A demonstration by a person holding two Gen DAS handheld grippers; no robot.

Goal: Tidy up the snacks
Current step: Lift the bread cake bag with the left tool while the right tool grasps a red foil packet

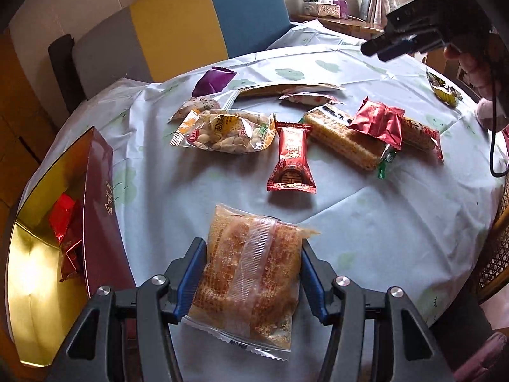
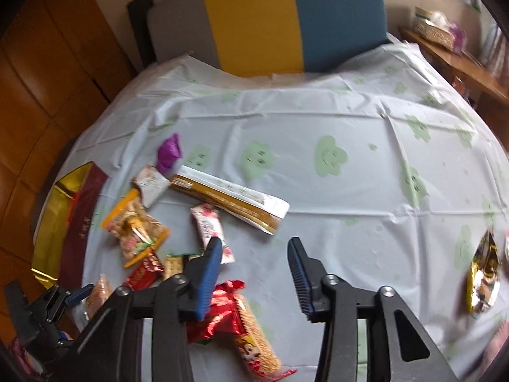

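Left wrist view: the left hand-held gripper pinches a clear sesame snack packet above the worktop, beside the open gold-lined box. A red candy packet lies ahead.

Right wrist view: the right hand-held gripper is spread with nothing between its fingers, over the worktop; a gold packet lies to its right.

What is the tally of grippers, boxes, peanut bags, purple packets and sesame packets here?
Grippers: 2, left gripper and right gripper
Box: 1
Peanut bag: 1
Purple packet: 1
Sesame packet: 1
Total: 6
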